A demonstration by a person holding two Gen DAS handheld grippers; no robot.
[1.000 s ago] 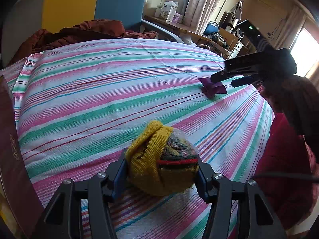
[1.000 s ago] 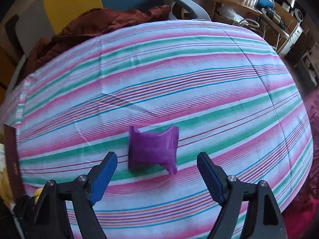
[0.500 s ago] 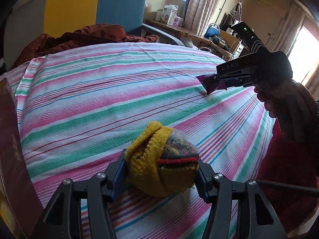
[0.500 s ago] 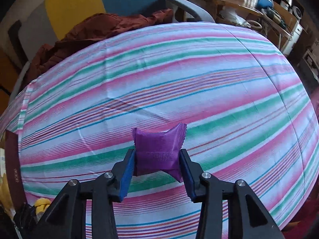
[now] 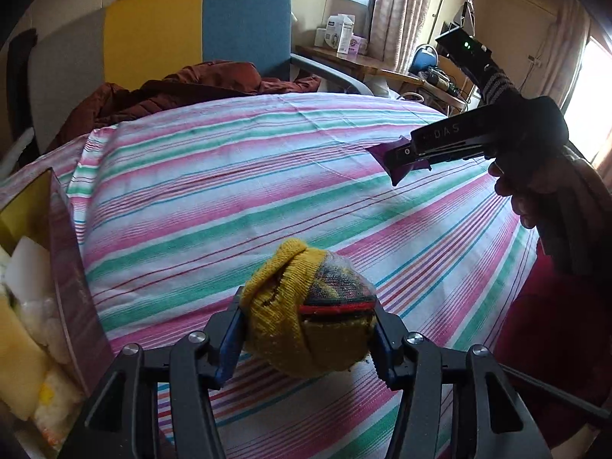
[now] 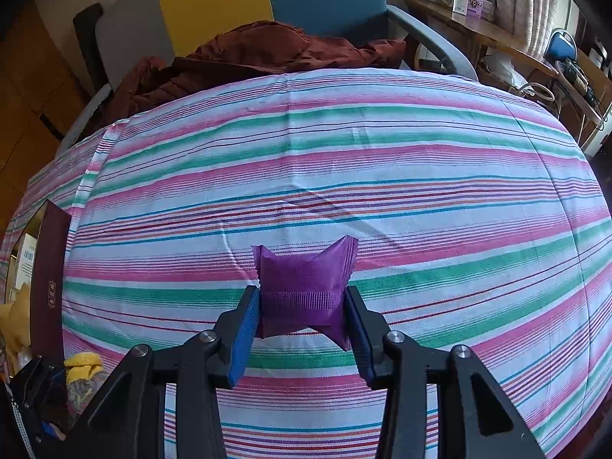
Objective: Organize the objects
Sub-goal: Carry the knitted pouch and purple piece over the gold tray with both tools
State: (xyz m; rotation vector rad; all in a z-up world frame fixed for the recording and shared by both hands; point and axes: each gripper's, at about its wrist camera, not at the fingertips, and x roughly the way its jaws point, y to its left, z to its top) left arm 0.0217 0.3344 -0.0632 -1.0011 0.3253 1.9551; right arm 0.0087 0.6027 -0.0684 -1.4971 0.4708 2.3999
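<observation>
A balled-up yellow sock bundle [image 5: 302, 313] sits between the blue pads of my left gripper [image 5: 306, 334], low over the striped cloth [image 5: 214, 199]; the jaws are closing and the pads press its sides. A purple crinkle-edged packet [image 6: 306, 283] is lifted off the cloth, with my right gripper [image 6: 301, 306] shut on it. In the left wrist view that right gripper [image 5: 397, 158], held by a person's hand [image 5: 535, 187], hovers at the right with the purple packet [image 5: 401, 172] poking out. In the right wrist view, the left gripper [image 6: 38, 394] and the sock bundle [image 6: 80, 367] show at the bottom left.
A maroon open box [image 5: 69, 287] with yellow and white items stands at the left edge of the cloth, and the same maroon box [image 6: 48, 279] appears in the right wrist view. A rust-brown jacket [image 5: 183, 88] lies on a yellow-and-blue chair [image 5: 199, 30] behind. A cluttered wooden shelf [image 5: 367, 65] runs at the back right.
My right gripper shut on the purple packet and lifted it off the cloth, shifting slightly. The left gripper tilted up a little with the sock bundle still in its jaws.
</observation>
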